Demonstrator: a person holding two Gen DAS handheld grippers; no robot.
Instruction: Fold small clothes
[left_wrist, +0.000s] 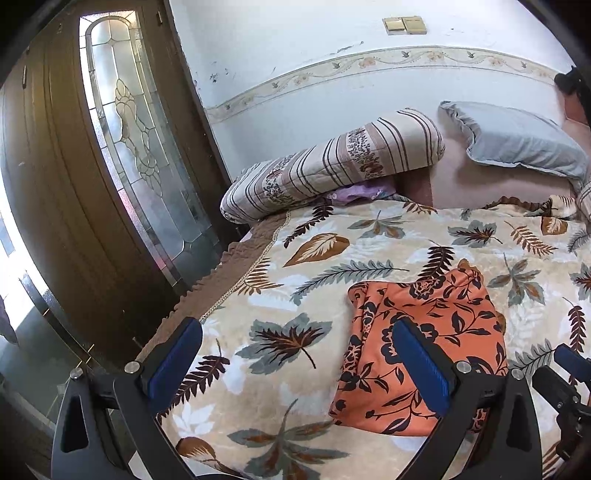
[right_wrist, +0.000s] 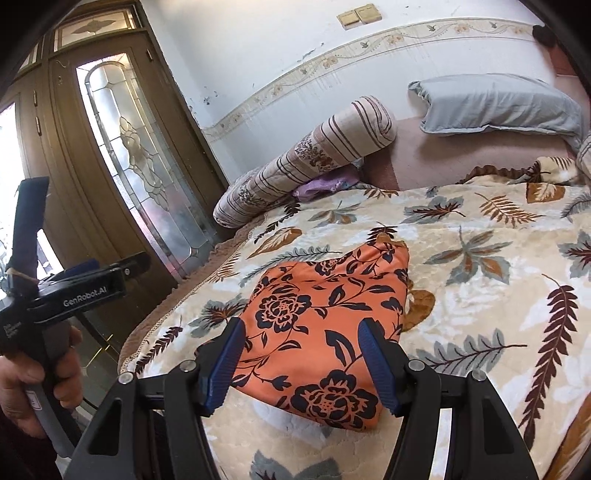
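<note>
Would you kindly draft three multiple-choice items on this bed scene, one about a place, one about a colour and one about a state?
1. Where does the orange floral garment lie?
A. On the leaf-print blanket
B. On the grey pillow
C. On the floor

2. What colour are the pads on the right gripper fingers?
A. Red
B. Blue
C. White

3. How do the jaws of the left gripper stand?
A. Shut on the garment
B. Shut on nothing
C. Open, holding nothing

Answers:
1 A: the garment rests directly on the blanket, well short of the pillow at the far end of the bed.
2 B: both pads show blue in the right wrist view.
3 C: the left wrist view shows the fingers wide apart, with only blanket and garment edge visible between them.
</note>
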